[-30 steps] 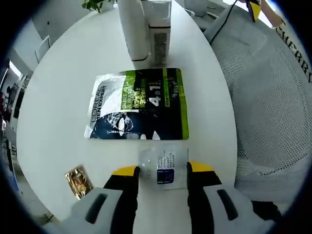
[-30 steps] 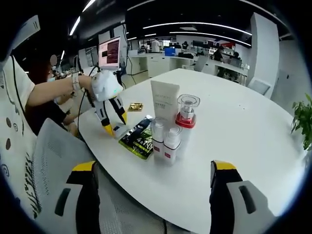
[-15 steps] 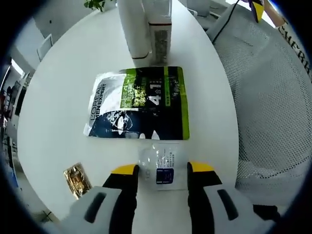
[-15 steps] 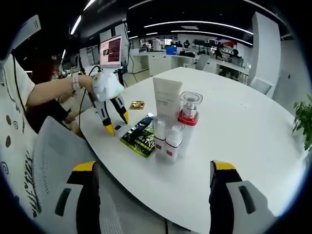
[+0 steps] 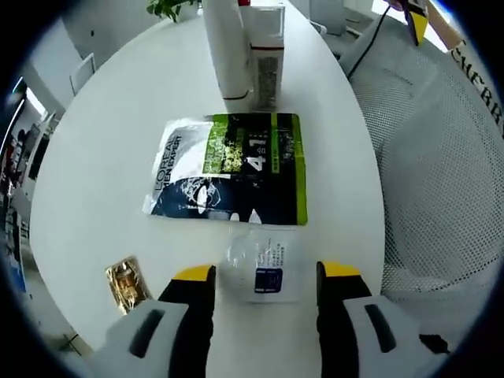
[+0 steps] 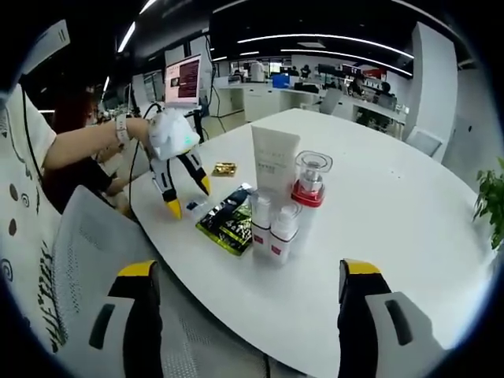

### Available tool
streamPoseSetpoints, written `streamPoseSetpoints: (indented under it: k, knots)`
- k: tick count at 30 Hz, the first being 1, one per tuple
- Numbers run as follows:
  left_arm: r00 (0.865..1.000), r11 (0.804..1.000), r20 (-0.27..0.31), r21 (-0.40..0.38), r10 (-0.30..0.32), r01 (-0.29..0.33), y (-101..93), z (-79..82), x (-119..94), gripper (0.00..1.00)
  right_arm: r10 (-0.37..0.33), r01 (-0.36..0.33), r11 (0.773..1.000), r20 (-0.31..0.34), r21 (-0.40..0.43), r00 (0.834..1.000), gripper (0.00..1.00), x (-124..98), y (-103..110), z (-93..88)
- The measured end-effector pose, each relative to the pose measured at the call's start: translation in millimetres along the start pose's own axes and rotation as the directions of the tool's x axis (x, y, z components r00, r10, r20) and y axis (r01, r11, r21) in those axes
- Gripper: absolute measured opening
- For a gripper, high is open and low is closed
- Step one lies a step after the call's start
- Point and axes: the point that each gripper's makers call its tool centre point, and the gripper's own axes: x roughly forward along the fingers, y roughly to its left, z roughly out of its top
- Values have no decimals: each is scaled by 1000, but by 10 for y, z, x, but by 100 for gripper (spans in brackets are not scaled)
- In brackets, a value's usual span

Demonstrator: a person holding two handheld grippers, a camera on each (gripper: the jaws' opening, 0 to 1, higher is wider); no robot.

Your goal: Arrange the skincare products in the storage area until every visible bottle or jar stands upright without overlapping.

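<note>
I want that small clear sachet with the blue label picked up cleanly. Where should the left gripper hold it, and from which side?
The small clear sachet lies flat between the open left gripper jaws. I'd come straight down from above and pinch its two long side edges, probably lifting one edge first, keeping clear of the green pouch at its far end.

Left gripper view: close above the round white table (image 5: 94,181), looking steeply down past its own yellow-tipped jaws at a small clear sachet with a blue label (image 5: 262,272) and a flat green, black and white sachet (image 5: 228,169), toward a tall white tube (image 5: 224,47) further off. Right gripper view: set well back beyond the table edge (image 6: 236,303), above a grey mesh chair (image 6: 79,268), facing level across the tabletop. Shared by both: the flat sachet (image 6: 227,221), the tube (image 6: 275,161) and the table.
</note>
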Motion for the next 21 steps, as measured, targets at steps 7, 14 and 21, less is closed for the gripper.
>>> streamPoseSetpoints:
  k: [7, 14, 21]
  knots:
    - [997, 994, 27, -82, 72, -69, 308, -104, -141, 58, 2, -2, 1000, -7, 0, 1000, 94, 13, 5, -24]
    - [990, 981, 43, -143, 137, -130, 581, -160, -289, 60, 0, 0, 1000, -9, 0, 1000, 94, 22, 1, -28]
    - [988, 982, 18, -118, 153, -150, 789, -275, -394, 62, -4, 5, 1000, -18, 9, 1000, 94, 25, -4, -69]
